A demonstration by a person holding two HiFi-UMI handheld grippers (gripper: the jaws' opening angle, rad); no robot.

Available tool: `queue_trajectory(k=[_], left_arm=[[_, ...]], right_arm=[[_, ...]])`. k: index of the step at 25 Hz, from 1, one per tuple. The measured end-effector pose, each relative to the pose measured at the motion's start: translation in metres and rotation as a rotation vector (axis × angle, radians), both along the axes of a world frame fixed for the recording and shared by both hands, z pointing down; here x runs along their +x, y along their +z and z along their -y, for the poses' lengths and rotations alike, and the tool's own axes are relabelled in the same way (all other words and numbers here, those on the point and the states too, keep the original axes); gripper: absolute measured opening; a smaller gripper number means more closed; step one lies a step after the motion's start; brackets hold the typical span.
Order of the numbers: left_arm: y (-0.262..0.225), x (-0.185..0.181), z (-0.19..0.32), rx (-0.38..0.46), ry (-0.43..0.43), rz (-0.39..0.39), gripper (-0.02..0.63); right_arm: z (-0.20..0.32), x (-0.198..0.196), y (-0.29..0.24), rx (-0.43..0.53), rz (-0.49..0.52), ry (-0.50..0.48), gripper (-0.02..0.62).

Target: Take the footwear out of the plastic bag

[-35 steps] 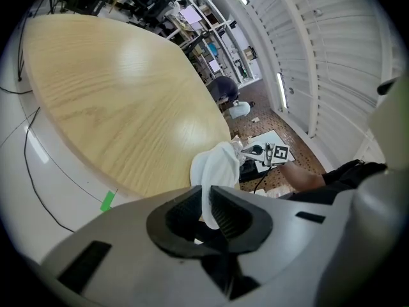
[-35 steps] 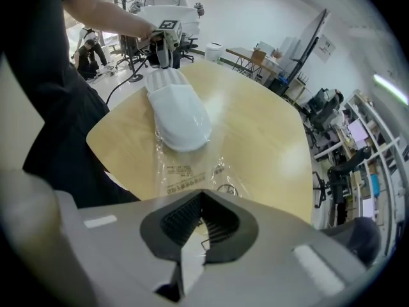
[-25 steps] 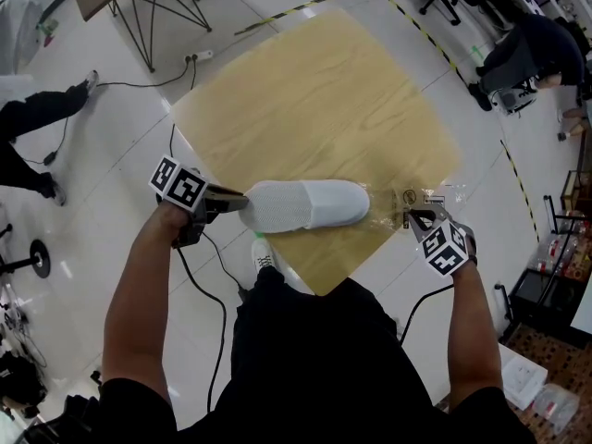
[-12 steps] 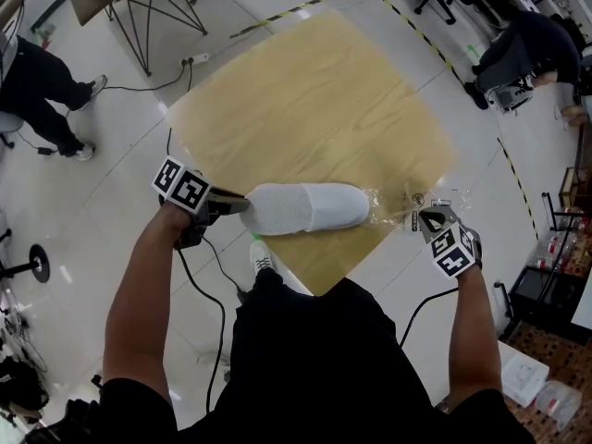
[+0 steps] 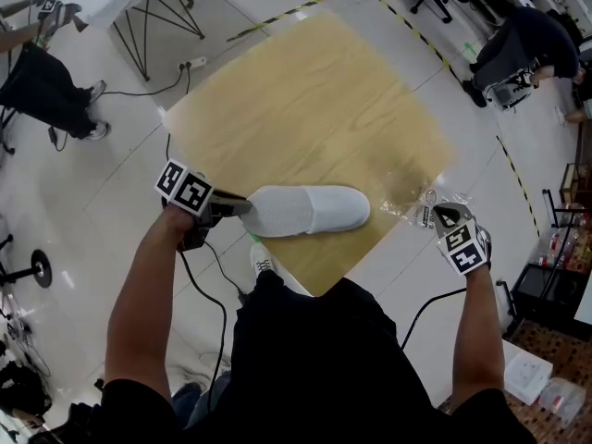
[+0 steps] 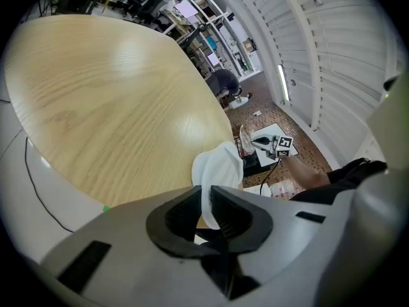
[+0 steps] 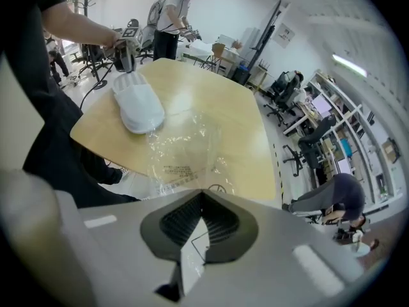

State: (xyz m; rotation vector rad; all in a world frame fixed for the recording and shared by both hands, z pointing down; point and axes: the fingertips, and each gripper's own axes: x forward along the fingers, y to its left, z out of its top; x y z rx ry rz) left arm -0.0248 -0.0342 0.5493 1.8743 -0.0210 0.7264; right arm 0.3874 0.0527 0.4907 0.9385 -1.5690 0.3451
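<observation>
**Left gripper (image 5: 239, 206) pinches slipper (image 5: 310, 211); right gripper (image 5: 444, 216) pinches bag (image 5: 407, 197)**

Wooden table (image 5: 314, 100) fills the middle of the head view, one corner pointing toward the person. White slipper lies at centre near that corner, outside the bag, heel to the left and toe to the right. Clear plastic bag sits crumpled at centre right, by the table's right edge, just beside the slipper's toe. Left gripper, centre left, has its jaws narrowly parted and clamped on the slipper's heel rim. Right gripper, at right, has its jaws pressed together on the bag's edge.
</observation>
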Motion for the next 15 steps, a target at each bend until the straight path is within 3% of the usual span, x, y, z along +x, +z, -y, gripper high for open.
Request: queue_trajectory(k=[7, 15], left_arm=[[-0.005, 0.023, -0.01, 0.029, -0.003, 0.001, 0.055], [-0.006, 0.052, -0.027, 0.051, 0.002, 0.001, 0.057]], right_arm=[[0.029, -0.005, -0.025, 0.1, 0.046, 0.044, 0.002], [0.092, -0.062, -0.035, 0.185, 0.117, -0.012, 0.002]])
